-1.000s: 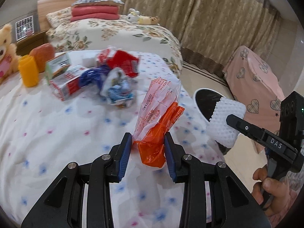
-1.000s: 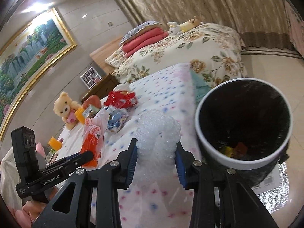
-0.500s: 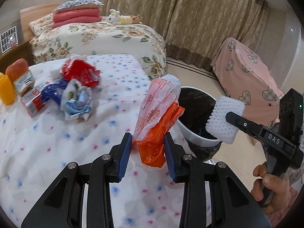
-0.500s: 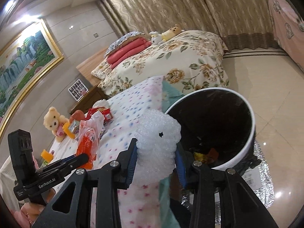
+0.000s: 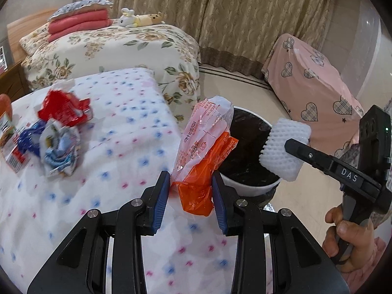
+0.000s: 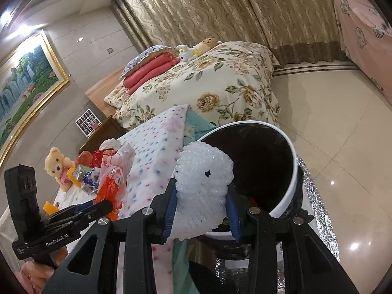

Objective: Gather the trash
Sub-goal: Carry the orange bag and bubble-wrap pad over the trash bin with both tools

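Note:
My left gripper [image 5: 191, 185] is shut on an orange and clear plastic wrapper [image 5: 204, 152], held above the bed's edge beside the white bin with a black liner [image 5: 247, 156]. It also shows in the right wrist view [image 6: 111, 178]. My right gripper [image 6: 202, 196] is shut on a white foam fruit net [image 6: 203, 188], held over the bin's near rim [image 6: 289, 196]. The net shows in the left wrist view [image 5: 284, 152] above the bin's right side. More crumpled wrappers [image 5: 61, 127] lie on the dotted sheet [image 5: 122, 134].
A floral bed [image 5: 117, 49] with red pillows stands behind. A pink heart-print cover [image 5: 313, 73] is at the right. A teddy bear [image 6: 57, 169] and orange items sit at the sheet's far end. Shiny foil lies under the bin [image 6: 318, 225] on the tiled floor.
Both grippers have moved right toward the bin with their loads. The net now hangs over the bin's opening and the wrapper is at the bed's edge next to it.

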Available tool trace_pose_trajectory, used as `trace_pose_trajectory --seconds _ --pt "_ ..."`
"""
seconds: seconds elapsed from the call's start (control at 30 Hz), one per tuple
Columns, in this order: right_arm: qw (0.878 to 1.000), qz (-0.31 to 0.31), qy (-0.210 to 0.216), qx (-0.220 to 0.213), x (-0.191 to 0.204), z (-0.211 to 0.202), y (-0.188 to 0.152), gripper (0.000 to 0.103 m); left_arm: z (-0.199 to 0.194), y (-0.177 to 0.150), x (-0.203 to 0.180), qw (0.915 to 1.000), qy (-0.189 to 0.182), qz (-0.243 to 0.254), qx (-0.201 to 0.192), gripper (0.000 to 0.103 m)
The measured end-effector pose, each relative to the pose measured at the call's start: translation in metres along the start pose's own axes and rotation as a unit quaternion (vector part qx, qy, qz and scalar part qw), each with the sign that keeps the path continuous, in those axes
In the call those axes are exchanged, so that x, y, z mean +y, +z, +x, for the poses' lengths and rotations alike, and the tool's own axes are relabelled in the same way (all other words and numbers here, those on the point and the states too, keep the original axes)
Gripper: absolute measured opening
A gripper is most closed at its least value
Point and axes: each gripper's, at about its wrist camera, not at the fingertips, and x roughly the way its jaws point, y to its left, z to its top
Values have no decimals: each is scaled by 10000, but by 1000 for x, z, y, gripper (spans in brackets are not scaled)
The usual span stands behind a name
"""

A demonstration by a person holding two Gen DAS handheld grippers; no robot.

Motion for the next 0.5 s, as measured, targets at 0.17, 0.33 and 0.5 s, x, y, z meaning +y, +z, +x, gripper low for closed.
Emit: trace_pose_trajectory --seconds 0.17,0.33,0.5 --pt "10000 28 -53 -9 -8 0 4 38 9 11 -12 9999 -13 114 -17 33" --pt "9999 52 -103 -5 -14 2 10 38 18 20 -19 9999 -32 149 -17 33" --pt "9999 86 -115 27 -21 4 15 38 29 26 -27 9997 -3 238 82 33"
